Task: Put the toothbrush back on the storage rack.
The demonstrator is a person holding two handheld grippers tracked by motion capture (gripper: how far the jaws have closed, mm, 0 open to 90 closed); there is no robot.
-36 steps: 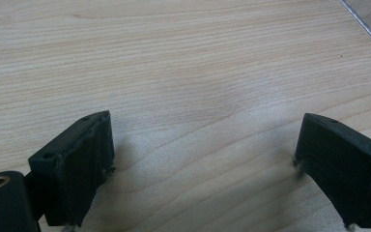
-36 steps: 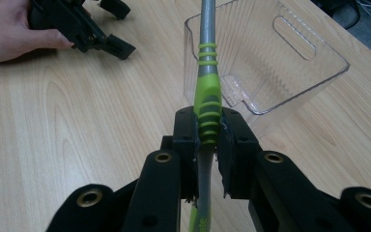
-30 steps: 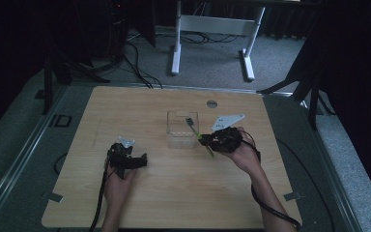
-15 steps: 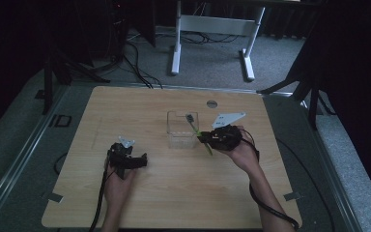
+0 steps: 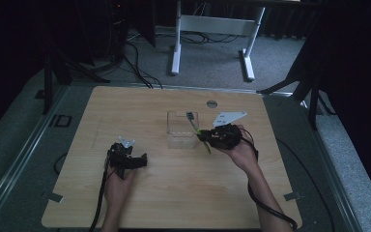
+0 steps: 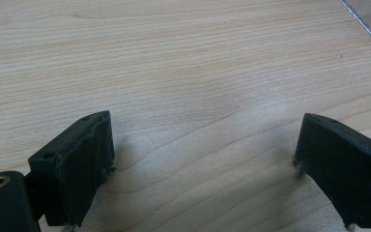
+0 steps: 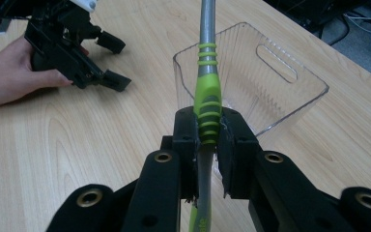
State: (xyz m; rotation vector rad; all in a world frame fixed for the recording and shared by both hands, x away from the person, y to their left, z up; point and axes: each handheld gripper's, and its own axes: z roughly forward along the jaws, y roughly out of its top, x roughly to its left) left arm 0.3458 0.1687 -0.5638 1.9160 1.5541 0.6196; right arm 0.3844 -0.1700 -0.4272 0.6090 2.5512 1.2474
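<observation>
green toothbrush (image 7: 206, 104) pinched in right gripper (image 7: 207, 133) — clear bin (image 7: 290, 92) just beyond

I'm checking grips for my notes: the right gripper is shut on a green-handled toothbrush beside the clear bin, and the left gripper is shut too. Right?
Not quite: the left gripper is open, its jaws apart over bare table, as the left gripper view shows. The right gripper is indeed shut on the toothbrush by the clear bin.

My toothbrush (image 7: 207, 104) runs off the top edge in the right gripper view, so its head's cut off; from the high view it's too small to make out.
</observation>
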